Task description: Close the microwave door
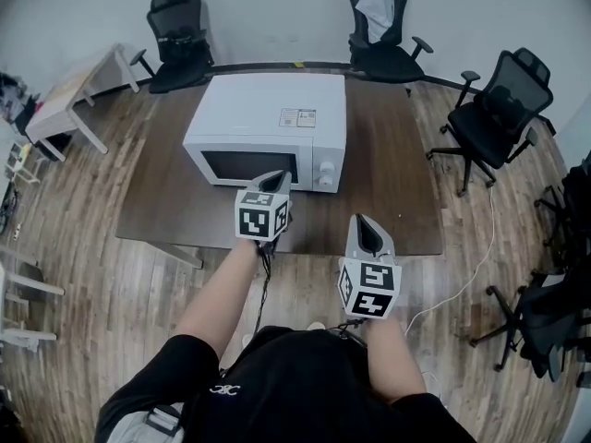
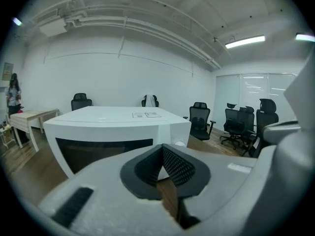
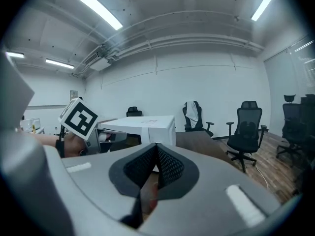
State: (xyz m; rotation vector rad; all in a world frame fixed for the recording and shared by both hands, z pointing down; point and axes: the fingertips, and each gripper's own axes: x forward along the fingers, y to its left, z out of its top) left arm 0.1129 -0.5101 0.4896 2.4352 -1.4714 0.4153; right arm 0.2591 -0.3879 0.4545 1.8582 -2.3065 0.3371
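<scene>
Both pairs of jaws closed and empty, forearms stretched forward.
Left gripper [image 1: 274, 179] tilts slightly down, the microwave [image 1: 268, 123] just ahead on the surface [image 1: 388, 183], door shut; right gripper [image 1: 367, 225] sits further back.

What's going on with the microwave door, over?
Both empty: left tongs shut, right tongs shut. The microwave door looks closed. Nothing blocking it.

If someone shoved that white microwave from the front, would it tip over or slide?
Tipping seems unlikely: the microwave is a low, wide box sitting flat. It looks rigid and probably heavy, so a light push may not budge it. On the smooth wooden table a hard shove could slide it back.
</scene>
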